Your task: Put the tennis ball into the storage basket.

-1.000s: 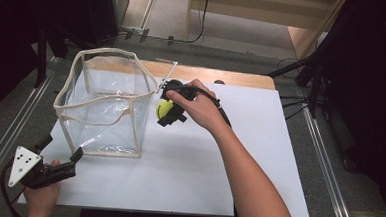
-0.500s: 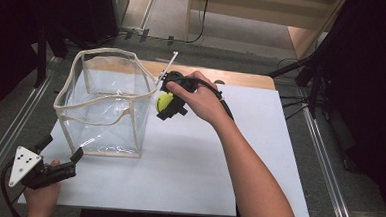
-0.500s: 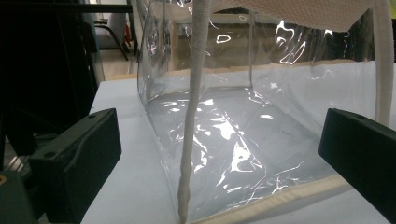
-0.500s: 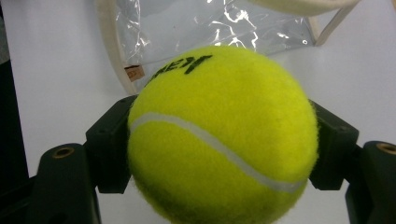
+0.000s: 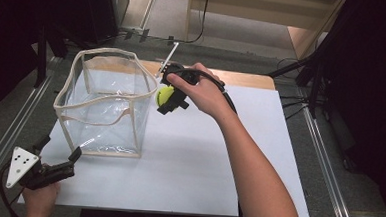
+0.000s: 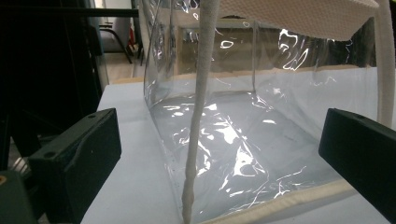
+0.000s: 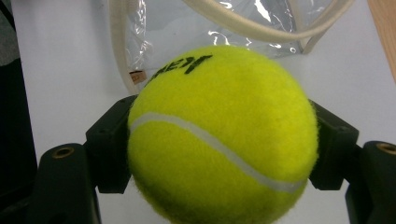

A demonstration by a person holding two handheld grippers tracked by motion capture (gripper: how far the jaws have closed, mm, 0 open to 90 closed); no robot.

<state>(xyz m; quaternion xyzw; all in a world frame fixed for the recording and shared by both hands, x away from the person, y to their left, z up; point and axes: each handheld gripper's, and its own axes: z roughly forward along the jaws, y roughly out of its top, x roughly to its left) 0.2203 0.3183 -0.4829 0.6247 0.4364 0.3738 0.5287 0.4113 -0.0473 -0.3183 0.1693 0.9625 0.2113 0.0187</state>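
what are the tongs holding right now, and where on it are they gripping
The right tongs clamp a tennis ball by its two opposite sides. The left tongs are open and hold nothing, facing the clear bag.

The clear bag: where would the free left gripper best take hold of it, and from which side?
At the padded cream rim of the clear bag, along its near-left upper edge. The walls are thin, glossy film, while the rim is a firm band. Probably come from the left gripper side, jaws straddling the rim from above, since the bag stands upright and open-topped.

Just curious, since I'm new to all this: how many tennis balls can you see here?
1. The tennis ball sits clamped in the right gripper, held in the air beside the clear bag. No others visible.
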